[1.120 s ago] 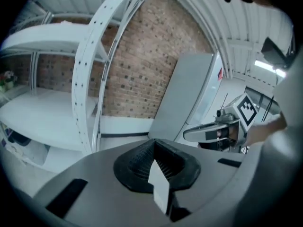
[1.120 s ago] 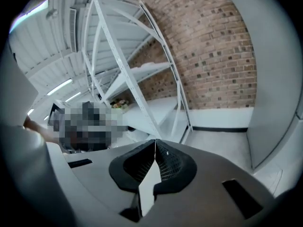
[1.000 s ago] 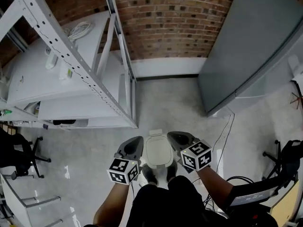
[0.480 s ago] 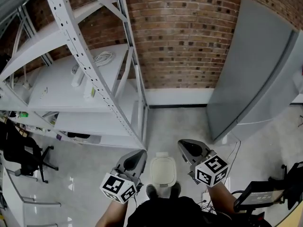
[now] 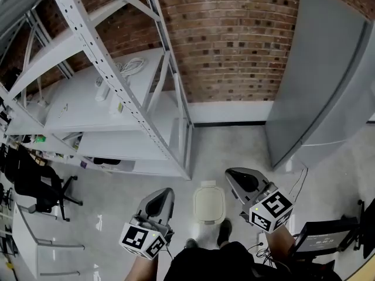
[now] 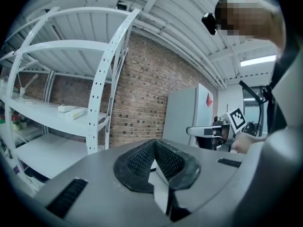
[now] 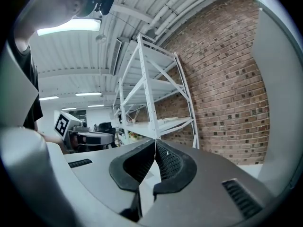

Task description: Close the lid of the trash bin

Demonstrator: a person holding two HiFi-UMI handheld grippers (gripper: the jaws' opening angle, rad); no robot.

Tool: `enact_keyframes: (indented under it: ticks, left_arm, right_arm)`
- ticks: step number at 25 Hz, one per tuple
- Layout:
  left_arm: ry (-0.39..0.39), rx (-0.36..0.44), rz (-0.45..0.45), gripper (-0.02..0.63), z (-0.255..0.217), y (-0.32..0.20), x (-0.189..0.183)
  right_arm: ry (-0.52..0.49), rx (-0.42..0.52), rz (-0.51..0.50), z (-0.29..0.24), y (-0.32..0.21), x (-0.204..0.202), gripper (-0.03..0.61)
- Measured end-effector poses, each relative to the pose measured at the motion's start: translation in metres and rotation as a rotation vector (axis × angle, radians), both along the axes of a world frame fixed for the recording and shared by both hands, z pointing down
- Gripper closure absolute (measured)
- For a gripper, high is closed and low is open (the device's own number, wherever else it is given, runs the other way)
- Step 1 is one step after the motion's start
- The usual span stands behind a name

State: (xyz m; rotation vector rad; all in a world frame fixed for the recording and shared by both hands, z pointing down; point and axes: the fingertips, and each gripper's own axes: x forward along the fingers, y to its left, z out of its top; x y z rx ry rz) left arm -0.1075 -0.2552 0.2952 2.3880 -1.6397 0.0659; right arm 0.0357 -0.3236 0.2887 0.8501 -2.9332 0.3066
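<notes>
A small white trash bin (image 5: 209,205) stands on the grey floor between my feet, its lid lying flat and shut. My left gripper (image 5: 161,200) hovers to the bin's left, well above it, shut with nothing between its pads. My right gripper (image 5: 239,178) is to the bin's right, also shut and empty. Both point up and away toward the brick wall. In the left gripper view the jaws (image 6: 154,161) meet, and the right gripper (image 6: 213,131) shows across. In the right gripper view the jaws (image 7: 155,161) meet too, with the left gripper (image 7: 83,137) across.
A white metal shelving rack (image 5: 126,107) stands left of the bin with cables and small items on it. A brick wall (image 5: 228,40) is ahead, a grey cabinet (image 5: 319,92) at right. An office chair (image 5: 35,183) sits far left; cables and a black stand (image 5: 319,236) lie at right.
The head view has tilted up and the bin now sits lower in frame. Both grippers have lifted away from the bin's sides and spread apart; the lid stays shut.
</notes>
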Motion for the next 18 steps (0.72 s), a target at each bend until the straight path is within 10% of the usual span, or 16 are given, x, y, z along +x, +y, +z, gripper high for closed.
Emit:
enact_keyframes:
  ticks: [18]
  left_arm:
    - [0.068, 0.099, 0.058, 0.615, -0.013, 0.217, -0.086]
  right_arm:
    - [0.04, -0.006, 0.168, -0.016, 0.222, -0.048, 0.571]
